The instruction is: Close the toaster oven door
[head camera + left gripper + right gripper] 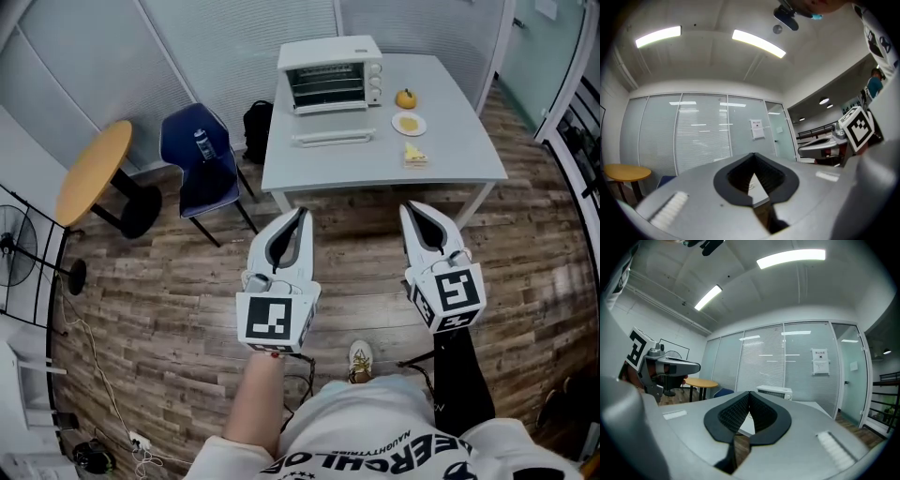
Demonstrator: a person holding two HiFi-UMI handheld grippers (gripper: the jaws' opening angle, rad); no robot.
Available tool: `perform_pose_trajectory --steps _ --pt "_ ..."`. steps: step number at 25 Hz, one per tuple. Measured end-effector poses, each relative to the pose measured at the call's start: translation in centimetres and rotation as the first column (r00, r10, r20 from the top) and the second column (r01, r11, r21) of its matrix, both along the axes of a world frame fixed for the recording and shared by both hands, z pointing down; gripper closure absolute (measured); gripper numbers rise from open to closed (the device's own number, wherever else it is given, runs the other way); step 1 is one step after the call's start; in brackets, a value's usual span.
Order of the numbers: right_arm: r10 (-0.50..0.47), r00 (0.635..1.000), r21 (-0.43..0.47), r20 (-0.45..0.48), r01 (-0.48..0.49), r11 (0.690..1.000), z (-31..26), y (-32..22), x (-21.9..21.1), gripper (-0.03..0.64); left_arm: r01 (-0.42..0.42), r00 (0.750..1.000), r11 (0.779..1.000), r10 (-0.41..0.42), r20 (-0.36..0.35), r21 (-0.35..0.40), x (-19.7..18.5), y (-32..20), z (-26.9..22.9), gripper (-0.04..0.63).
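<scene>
**Door open, tongs shut**

Head view: toaster oven [330, 75] on the counter [459, 155], door [333, 139] lying open; our left tongs [301, 216] and right tongs [410, 208] hang well short (over the floor [169, 291]); left gripper view: tips together, nothing held; right gripper view: likewise.

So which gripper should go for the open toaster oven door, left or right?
Left, marginally. The left gripper lines up almost straight below the lowered door, while the right gripper sits off toward the plate. Both are shut, empty and short of the table.
</scene>
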State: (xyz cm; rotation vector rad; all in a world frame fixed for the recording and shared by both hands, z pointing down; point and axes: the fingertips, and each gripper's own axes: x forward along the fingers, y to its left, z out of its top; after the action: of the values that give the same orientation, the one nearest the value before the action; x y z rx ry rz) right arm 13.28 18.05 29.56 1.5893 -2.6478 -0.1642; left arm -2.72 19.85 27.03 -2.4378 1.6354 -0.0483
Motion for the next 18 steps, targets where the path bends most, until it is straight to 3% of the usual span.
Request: perform_pose_trajectory --steps 9,18 --pt "-0.025 1.000 0.004 0.015 0.025 1.000 0.4 -6.0 0.6 0.617 0.022 1.000 0.999 -0.023 0.011 0.029 0.6 -5.5 0.5 0.540" --pt "-0.026 0.999 0.004 0.027 0.026 1.000 1.0 -10.1 -0.2 0.617 0.031 0.999 0.999 -0.032 0.018 0.012 -0.4 -9.2 1.1 0.540"
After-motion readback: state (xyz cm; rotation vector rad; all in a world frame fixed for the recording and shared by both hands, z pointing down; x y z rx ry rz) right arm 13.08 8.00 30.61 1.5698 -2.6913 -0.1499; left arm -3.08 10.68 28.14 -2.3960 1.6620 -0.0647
